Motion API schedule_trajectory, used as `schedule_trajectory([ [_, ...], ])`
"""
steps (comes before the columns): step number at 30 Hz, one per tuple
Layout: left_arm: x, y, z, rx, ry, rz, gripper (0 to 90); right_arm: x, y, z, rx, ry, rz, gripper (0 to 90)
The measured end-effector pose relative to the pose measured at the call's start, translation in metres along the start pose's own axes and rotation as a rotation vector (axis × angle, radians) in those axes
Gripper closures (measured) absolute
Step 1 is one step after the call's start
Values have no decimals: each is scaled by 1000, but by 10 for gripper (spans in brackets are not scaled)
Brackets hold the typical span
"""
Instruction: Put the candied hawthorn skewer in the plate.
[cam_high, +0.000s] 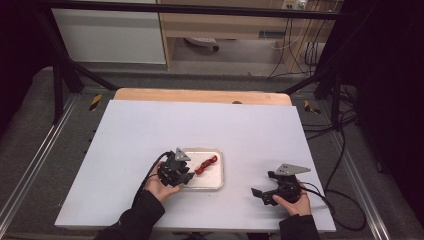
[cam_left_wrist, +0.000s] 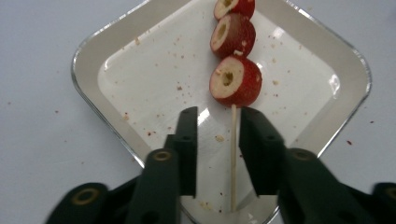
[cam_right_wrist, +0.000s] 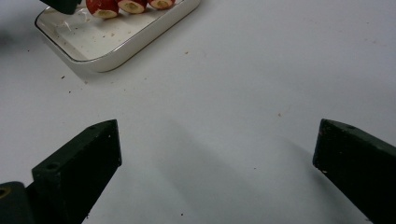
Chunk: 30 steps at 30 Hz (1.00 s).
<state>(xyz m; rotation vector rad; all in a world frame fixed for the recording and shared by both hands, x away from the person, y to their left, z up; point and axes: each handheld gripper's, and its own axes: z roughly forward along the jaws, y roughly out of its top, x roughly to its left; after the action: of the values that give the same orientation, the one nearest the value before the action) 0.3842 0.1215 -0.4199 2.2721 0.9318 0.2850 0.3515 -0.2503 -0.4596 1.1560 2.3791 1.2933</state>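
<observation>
1. We see the left gripper (cam_high: 176, 169) over the near-left edge of the shallow white square tray (cam_left_wrist: 88, 56), jaws spread either side of a thin pale wooden skewer (cam_left_wrist: 233, 154), not yet pinching it.
2. The skewer of red hollow-cored fruit pieces (cam_left_wrist: 235, 81) lies in the tray, stick end toward 6 o'clock in the left gripper view, fruit running up to 12.
3. We judge it light, the stick stiff but slim and snappable, the fruit glazed and brittle; grip the bare stick below the lowest fruit.
4. The right gripper (cam_high: 272, 187) rests at 3 o'clock of the tray, well apart on the white table (cam_high: 150, 125), jaws spread wide, holding nothing.
</observation>
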Motion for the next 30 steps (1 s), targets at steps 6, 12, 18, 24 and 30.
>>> schedule_trajectory([
  [6, 12, -9, -22, -58, -28, 10, 396, 0, 0, 0, 3, -1, 4, 17],
  [12, 31, -31, -40, -88, -37, -10, 220, 1, 0, -1, 1, -2, 8, 16],
  [18, 48, -58, -54, -113, -16, -14, 133, 1, 0, 0, 8, -3, 8, 14],
  [24, 60, -85, -63, -140, 1, -46, 79, 1, 0, 0, 11, -7, 13, 12],
  [30, 69, -107, -66, -155, 22, -70, 64, 1, -1, 0, 22, -7, 12, 9],
])
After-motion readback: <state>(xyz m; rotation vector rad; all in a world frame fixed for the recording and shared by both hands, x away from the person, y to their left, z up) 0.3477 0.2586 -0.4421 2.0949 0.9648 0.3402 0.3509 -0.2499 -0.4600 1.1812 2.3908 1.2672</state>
